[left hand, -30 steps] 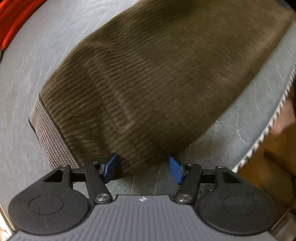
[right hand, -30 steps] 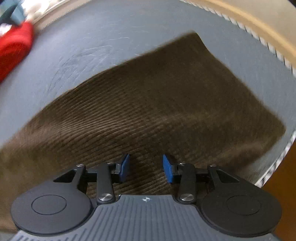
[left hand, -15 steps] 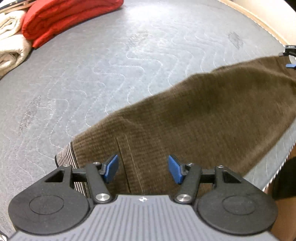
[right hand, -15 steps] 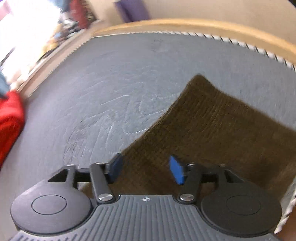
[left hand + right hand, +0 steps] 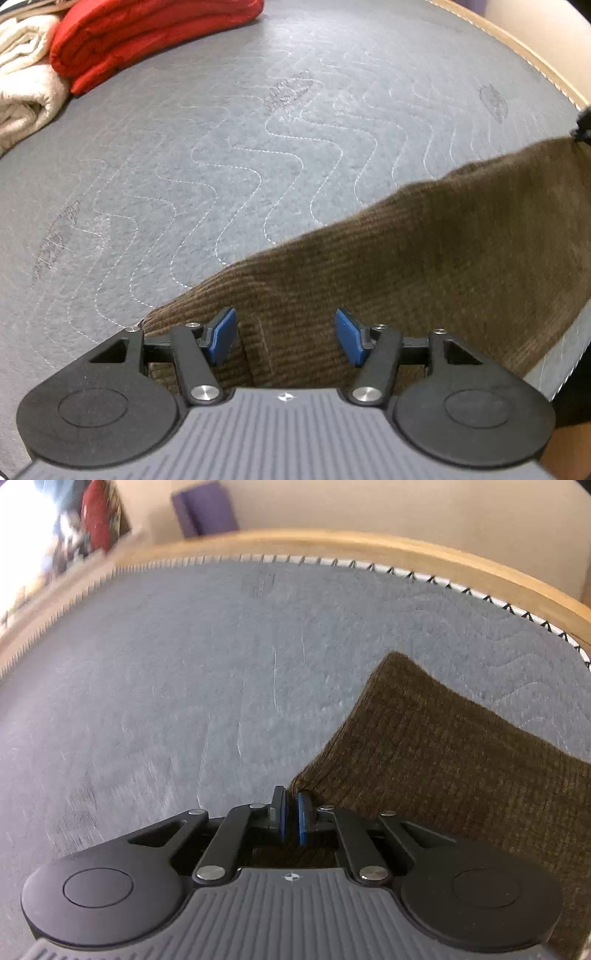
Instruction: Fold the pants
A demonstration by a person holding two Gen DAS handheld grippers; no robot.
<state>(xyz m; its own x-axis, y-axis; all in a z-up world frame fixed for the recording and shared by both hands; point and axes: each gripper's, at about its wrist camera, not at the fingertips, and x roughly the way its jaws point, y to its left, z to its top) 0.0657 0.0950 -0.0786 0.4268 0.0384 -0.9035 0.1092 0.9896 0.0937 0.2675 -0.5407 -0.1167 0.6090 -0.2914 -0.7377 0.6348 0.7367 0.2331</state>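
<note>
Brown corduroy pants [image 5: 424, 266] lie folded on a grey quilted mat [image 5: 221, 166]. My left gripper [image 5: 286, 339] hovers over their near end, jaws open, the blue pads [image 5: 221, 334] wide apart and clear of the cloth. In the right wrist view the pants [image 5: 461, 775] spread to the right. My right gripper [image 5: 293, 814] is shut, its pads pinching the pants' left edge at the fingertips. In the left wrist view that gripper shows as a dark shape [image 5: 583, 123] at the far right, with the cloth's corner drawn up to it.
A folded red garment [image 5: 147, 33] and a rolled cream cloth [image 5: 22, 81] sit at the mat's far left. A wooden rim [image 5: 332, 542] borders the stitched mat edge [image 5: 461, 589]. A purple object [image 5: 207, 509] stands beyond by the wall.
The right gripper slid left to the pants' edge and went from open to shut on it. The left gripper rose and tilted, still open, so more of the mat shows.
</note>
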